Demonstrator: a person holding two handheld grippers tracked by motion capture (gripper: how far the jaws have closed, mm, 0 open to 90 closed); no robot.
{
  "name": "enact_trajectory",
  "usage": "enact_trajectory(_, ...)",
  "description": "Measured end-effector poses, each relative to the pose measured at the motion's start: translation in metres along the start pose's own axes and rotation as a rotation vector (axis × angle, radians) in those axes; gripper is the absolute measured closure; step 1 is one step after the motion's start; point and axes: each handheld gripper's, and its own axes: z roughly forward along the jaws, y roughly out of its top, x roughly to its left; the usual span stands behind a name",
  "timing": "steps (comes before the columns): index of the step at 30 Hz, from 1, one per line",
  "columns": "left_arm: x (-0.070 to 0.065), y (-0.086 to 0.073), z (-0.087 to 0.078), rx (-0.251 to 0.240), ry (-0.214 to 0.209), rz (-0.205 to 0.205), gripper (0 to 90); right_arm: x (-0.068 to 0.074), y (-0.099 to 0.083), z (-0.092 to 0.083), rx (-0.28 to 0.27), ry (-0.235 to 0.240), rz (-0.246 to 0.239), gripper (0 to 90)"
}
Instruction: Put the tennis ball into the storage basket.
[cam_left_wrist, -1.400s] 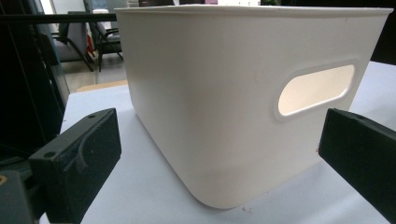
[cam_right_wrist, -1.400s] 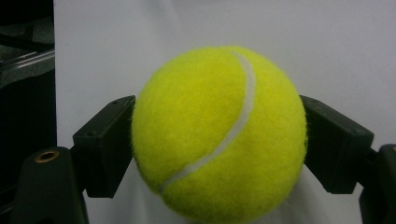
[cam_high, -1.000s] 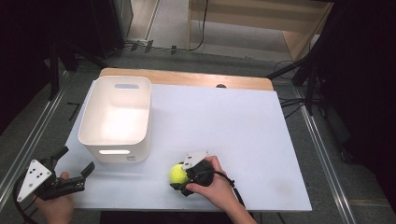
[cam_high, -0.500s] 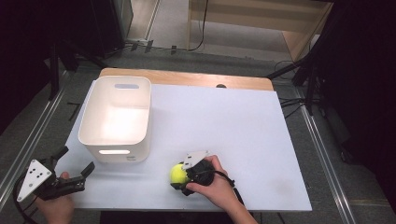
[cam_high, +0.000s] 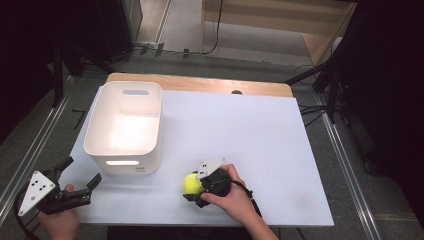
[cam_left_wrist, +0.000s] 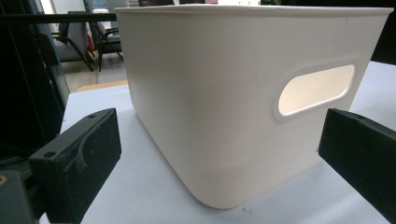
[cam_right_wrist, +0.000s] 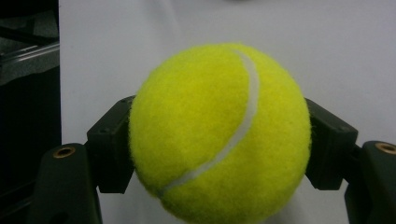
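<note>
Two tongs | my right gripper (cam_high: 196, 187) pinches ball (cam_high: 191, 183), low centre of frame | left gripper (cam_high: 80, 181) gapes wide, lower left, facing bin (cam_high: 125, 125) | risk: fuzzy ball slips if I lift abruptly

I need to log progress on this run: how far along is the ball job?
Done: the right tool has closed on the tennis ball, its jaws pressing both sides. In hand: the ball sits low over the white table, in front of the white bin, not yet carried off. Left, probably: lifting it and dropping it into the bin, which looks empty. The left tool waits open beside the bin.
</note>
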Motion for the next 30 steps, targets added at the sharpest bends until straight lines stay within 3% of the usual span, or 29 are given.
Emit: enact_trajectory(30,0.000,0.000,0.000,-0.003,0.000,-0.002,0.0,-0.012,0.019,-0.016,-0.019,0.017,0.000,23.9)
